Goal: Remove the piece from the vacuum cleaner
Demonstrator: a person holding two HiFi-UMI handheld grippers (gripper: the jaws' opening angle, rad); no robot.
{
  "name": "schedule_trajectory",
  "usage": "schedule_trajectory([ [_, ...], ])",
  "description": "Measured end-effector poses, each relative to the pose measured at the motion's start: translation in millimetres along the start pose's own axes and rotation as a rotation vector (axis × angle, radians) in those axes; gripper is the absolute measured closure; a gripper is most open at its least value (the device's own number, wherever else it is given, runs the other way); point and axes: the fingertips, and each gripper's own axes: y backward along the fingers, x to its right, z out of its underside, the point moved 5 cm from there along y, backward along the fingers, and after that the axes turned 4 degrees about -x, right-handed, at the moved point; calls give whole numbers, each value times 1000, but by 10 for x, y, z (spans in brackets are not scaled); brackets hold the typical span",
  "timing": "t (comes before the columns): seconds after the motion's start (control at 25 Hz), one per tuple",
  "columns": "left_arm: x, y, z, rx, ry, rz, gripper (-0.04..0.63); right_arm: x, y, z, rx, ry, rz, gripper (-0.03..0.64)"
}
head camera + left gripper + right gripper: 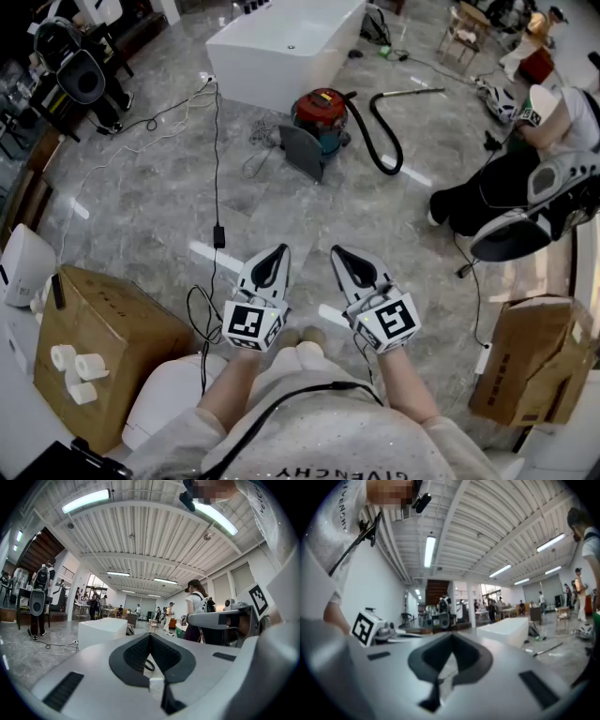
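The left claw (277,251) is shut tight with nothing in it, and it points flat and straight ahead, close to the person's body. Far in front of it, out on the grey floor (141,197), stands the red vacuum cleaner (320,108), just before a big white tub (281,42). The vacuum cleaner is ahead and a little to the right of the left claw, so it sits almost in the middle between the two claws. A flat grey piece (302,150) leans on the side that faces the person. A black hose (386,145) comes out of the right side, bends down toward the person, then curls back up to a thin metal pipe (412,91) that lies across the floor and points right. The right claw (338,251) is shut too, holds nothing, and also points flat ahead. I think the right claw is a bit nearer to the hose, and both claws are about as far from the grey piece. I cannot tell which part is the one to take off. Both claws are well apart from the vacuum cleaner, so the person has to walk up to it and open a claw first.
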Motion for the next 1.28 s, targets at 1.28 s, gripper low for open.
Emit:
schedule_trajectory([
  [1.28, -2005, -458, -188, -2, 26, -102, 575, 136, -2008, -44, -27, -53, -32, 603],
])
